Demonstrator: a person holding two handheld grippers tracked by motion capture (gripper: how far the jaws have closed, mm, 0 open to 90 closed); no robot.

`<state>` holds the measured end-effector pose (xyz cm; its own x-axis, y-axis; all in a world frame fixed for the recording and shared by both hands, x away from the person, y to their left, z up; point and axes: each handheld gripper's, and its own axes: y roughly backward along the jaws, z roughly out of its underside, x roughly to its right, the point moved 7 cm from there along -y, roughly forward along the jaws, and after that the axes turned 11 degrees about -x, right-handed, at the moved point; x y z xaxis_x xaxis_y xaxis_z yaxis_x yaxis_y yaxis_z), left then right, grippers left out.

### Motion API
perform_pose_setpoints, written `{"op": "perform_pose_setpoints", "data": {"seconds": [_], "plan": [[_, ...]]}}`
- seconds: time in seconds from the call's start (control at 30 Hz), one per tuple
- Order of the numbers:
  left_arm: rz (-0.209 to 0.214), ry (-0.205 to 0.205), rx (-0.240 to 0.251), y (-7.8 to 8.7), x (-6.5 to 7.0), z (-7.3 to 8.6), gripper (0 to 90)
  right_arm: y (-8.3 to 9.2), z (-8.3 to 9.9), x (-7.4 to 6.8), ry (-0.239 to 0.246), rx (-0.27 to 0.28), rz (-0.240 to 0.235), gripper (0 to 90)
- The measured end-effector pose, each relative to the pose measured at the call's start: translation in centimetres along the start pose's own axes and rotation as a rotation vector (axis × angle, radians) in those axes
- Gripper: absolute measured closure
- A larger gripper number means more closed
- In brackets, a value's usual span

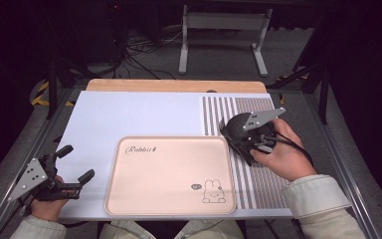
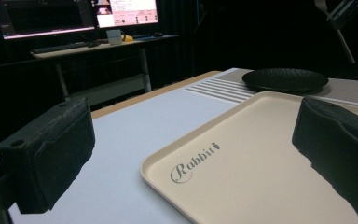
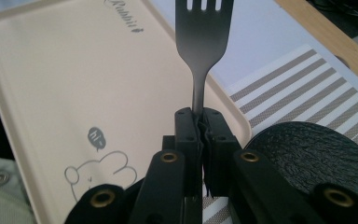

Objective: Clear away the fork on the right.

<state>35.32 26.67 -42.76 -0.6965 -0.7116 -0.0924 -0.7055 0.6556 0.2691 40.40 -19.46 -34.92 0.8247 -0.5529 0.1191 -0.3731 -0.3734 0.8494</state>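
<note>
Gripping a black fork (image 3: 202, 42) by its handle, the right tool (image 3: 200, 123) has its jaws pressed tight on the metal, tines pointing away over the edge of the beige tray (image 3: 51, 93). From the high view, that right tool (image 1: 246, 137) sits above the striped placemat (image 1: 258, 174), just off the tray's right rim, while a black plate (image 3: 307, 149) lies on the stripes right beside it. Over on the other side, the left tool (image 1: 74, 164) rests low near the table's (image 1: 104, 114) left edge, jaws spread wide with nothing between them; its pads (image 2: 51, 154) frame the tray and its "Rabbit" lettering.

Looks like the fork is being carried toward the tray, and the job now is a clean placement. The pinch sits low on the handle, so the head is long and free: keeping the wrist steady should stop it swinging. Best to bring it in level over the bare tray floor, lower until the fork lies nearly flat, then release, rather than dropping it from height and letting it clatter or skid. Watch the tray rim on the way across; catching the tines there could twist the fork in the grip. The idle left tool could steady the tray if it slides.
</note>
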Motion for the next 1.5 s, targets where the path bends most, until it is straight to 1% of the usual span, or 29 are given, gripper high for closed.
{"op": "perform_pose_setpoints", "data": {"seconds": [0.03, 0.07, 0.1, 0.13, 0.17, 0.23, 0.3, 0.33, 0.47, 0.53, 0.57, 0.63, 0.7, 0.77, 0.8, 0.9, 1.0, 1.03, 1.1, 1.13, 1.2, 1.23, 1.27, 1.3, 1.33, 1.37, 1.4, 1.47, 1.5], "plan": [[0.0, 0.0, 0.0, 0.0, 0.0, 0.0, 0.0, -0.1, -0.2, 0.0, -0.027, 0.012, 0.003, 86.5], [0.0, 0.0, 0.0, 0.0, 0.0, 0.0, 0.1, -0.3, -0.5, -0.2, -0.082, 0.023, -0.001, 86.5], [0.0, 0.0, 0.0, 0.0, 0.0, 0.0, 0.1, -0.3, -0.6, -0.3, -0.093, 0.029, -0.002, 86.5], [0.0, 0.0, 0.0, 0.0, 0.0, 0.0, 0.1, -0.3, -0.6, -0.3, -0.093, 0.029, -0.002, 86.5], [-0.001, -0.001, 0.0, 0.0, 0.0, 0.0, 0.1, -0.5, -0.8, -0.4, -0.111, 0.026, 0.008, 86.5], [0.0, -0.002, 0.0, 0.0, 0.0, 0.0, 0.0, -0.9, -1.0, -0.6, -0.141, 0.028, 0.0, 86.5], [-0.001, -0.001, 0.001, 0.0, 0.0, 0.0, 0.0, -1.2, -1.1, -0.7, -0.157, 0.022, 0.009, 86.5], [-0.001, -0.001, 0.001, 0.0, 0.0, 0.0, 0.1, -1.4, -1.2, -0.8, -0.18, 0.018, 0.002, 86.5], [-0.001, 0.0, 0.004, 0.0, 0.0, 0.0, 0.1, -2.3, -1.4, -1.2, -0.226, 0.035, -0.021, 86.5], [-0.001, -0.002, 0.002, 0.0, 0.0, 0.0, 0.0, -2.7, -1.4, -1.5, -0.267, 0.032, -0.032, 86.5], [-0.001, -0.002, 0.002, 0.0, 0.0, 0.0, 0.0, -3.0, -1.5, -1.6, -0.283, 0.04, -0.033, 86.5], [0.0, -0.001, 0.002, 0.0, 0.0, 0.0, 0.1, -3.2, -1.6, -1.6, -0.298, 0.041, -0.029, 86.5], [0.0, -0.002, 0.002, 0.0, 0.0, 0.0, 0.0, -3.6, -1.6, -1.7, -0.332, 0.034, -0.024, 86.5], [-0.001, -0.001, 0.004, 0.0, 0.0, 0.0, 0.1, -4.0, -1.4, -2.0, -0.363, 0.017, -0.018, 86.5], [-0.001, -0.001, 0.004, 0.0, 0.0, 0.0, 0.1, -4.0, -1.4, -2.0, -0.363, 0.017, -0.018, 86.5], [0.0, -0.001, 0.005, 0.0, 0.0, 0.0, 0.0, -4.9, -1.2, -2.3, -0.424, -0.009, -0.014, 86.5], [-0.001, 0.0, 0.007, 0.0, -0.1, -0.1, 0.1, -5.6, -1.0, -2.4, -0.453, -0.028, -0.011, 86.4], [0.0, 0.001, 0.006, 0.0, -0.1, 0.0, 0.1, -6.1, -0.9, -2.7, -0.456, -0.035, -0.03, 86.4], [0.0, 0.0, 0.005, 0.0, 0.0, 0.0, 0.0, -6.5, -0.7, -2.8, -0.469, -0.047, -0.031, 86.4], [0.0, 0.0, 0.005, 0.0, 0.0, 0.0, 0.0, -6.9, -0.5, -2.8, -0.478, -0.067, -0.022, 86.4], [0.0, 0.001, 0.005, 0.0, -0.1, 0.0, 0.0, -7.5, -0.3, -3.0, -0.505, -0.086, -0.032, 86.3], [0.0, 0.001, 0.005, 0.0, -0.1, 0.0, 0.1, -7.8, -0.2, -3.1, -0.506, -0.099, -0.038, 86.3], [0.0, 0.001, 0.005, 0.0, -0.1, 0.0, 0.1, -8.2, 0.0, -3.2, -0.517, -0.118, -0.038, 86.3], [0.0, 0.001, 0.005, 0.0, -0.1, 0.0, 0.1, -8.2, 0.0, -3.2, -0.517, -0.118, -0.038, 86.3], [0.0, 0.001, 0.005, 0.0, -0.1, 0.0, 0.1, -8.6, 0.2, -3.2, -0.532, -0.136, -0.042, 86.3], [0.0, 0.001, 0.005, 0.0, -0.1, 0.0, 0.1, -8.8, 0.3, -3.2, -0.534, -0.145, -0.036, 86.3], [0.003, 0.0, 0.005, 0.0, -0.1, 0.0, 0.1, -9.0, 0.4, -3.1, -0.546, -0.153, -0.031, 86.3], [0.007, 0.001, 0.001, 0.0, -0.1, 0.0, 0.0, -9.4, 0.7, -3.2, -0.576, -0.177, -0.042, 86.2], [0.006, 0.003, 0.001, 0.0, 0.0, 0.0, 0.1, -9.6, 0.9, -3.3, -0.582, -0.186, -0.046, 86.3]]}}
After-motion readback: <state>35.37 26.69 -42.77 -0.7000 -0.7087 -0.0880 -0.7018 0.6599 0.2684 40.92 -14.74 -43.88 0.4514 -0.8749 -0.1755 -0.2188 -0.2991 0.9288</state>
